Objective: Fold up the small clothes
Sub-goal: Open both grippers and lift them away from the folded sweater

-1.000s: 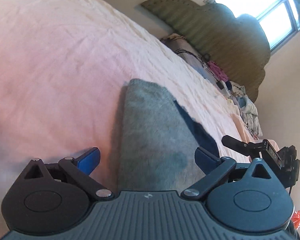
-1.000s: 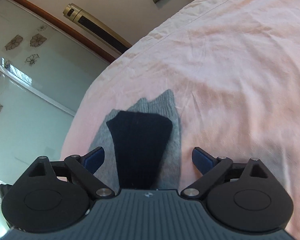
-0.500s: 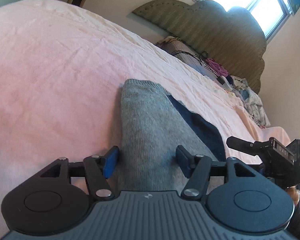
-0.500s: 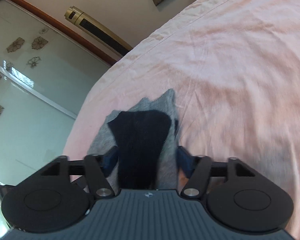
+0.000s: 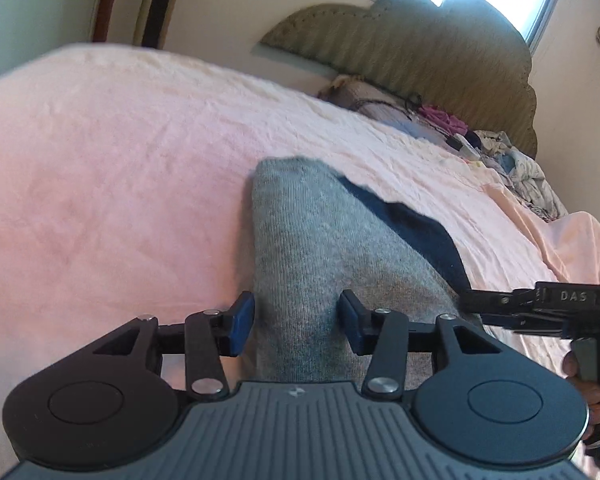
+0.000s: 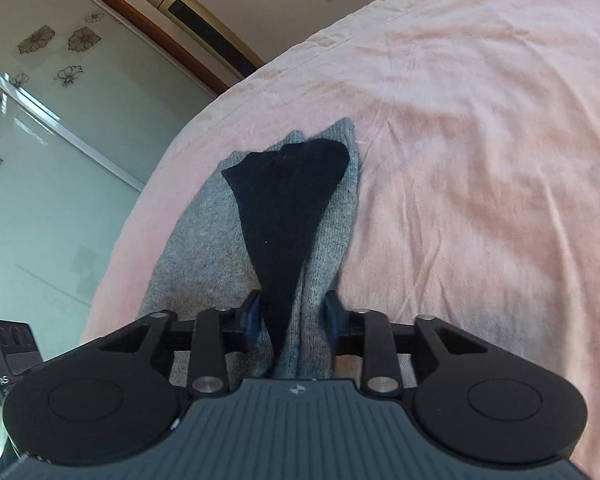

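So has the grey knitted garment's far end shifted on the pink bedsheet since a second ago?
Yes: the grey knitted garment, clamped in the right gripper, bunched narrower and lifted off the pink bedsheet.

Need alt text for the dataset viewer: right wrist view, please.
The right tongs, jaws just closing, pinch the bunched near end of a grey garment with a black piece on top. It lies on a pink bedsheet, wardrobe doors beyond.
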`<action>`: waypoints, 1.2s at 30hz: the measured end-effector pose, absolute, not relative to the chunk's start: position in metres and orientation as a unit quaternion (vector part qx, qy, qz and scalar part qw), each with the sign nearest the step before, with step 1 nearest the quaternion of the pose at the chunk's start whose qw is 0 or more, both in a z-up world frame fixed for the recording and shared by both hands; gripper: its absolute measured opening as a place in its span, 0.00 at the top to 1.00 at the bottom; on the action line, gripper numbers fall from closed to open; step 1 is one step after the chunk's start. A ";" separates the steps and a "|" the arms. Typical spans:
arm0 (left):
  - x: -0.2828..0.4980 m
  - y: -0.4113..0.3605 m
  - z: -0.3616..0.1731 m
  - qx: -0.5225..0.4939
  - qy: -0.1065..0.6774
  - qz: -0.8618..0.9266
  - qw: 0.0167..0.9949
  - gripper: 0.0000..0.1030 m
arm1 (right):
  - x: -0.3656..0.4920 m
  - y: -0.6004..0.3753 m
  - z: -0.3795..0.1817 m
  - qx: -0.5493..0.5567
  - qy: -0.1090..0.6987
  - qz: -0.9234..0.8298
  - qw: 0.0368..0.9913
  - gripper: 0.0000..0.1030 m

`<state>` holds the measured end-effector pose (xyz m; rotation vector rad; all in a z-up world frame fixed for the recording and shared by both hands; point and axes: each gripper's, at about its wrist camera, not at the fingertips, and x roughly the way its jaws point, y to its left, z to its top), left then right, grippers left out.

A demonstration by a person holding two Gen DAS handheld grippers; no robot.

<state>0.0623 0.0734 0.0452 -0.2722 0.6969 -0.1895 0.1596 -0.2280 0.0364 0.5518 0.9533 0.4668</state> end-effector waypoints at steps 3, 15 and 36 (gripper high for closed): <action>0.043 0.045 0.064 -0.054 0.275 -0.099 0.955 0.57 | 0.138 -0.220 0.075 0.211 0.388 0.209 0.873 0.54; 0.036 0.014 0.057 0.002 0.314 -0.159 0.936 0.56 | 0.163 -0.183 0.056 0.198 0.428 0.217 0.855 0.65; -0.052 0.030 0.009 0.015 0.355 -0.028 0.935 0.00 | -0.031 -0.153 0.034 -0.015 0.373 0.081 0.924 0.00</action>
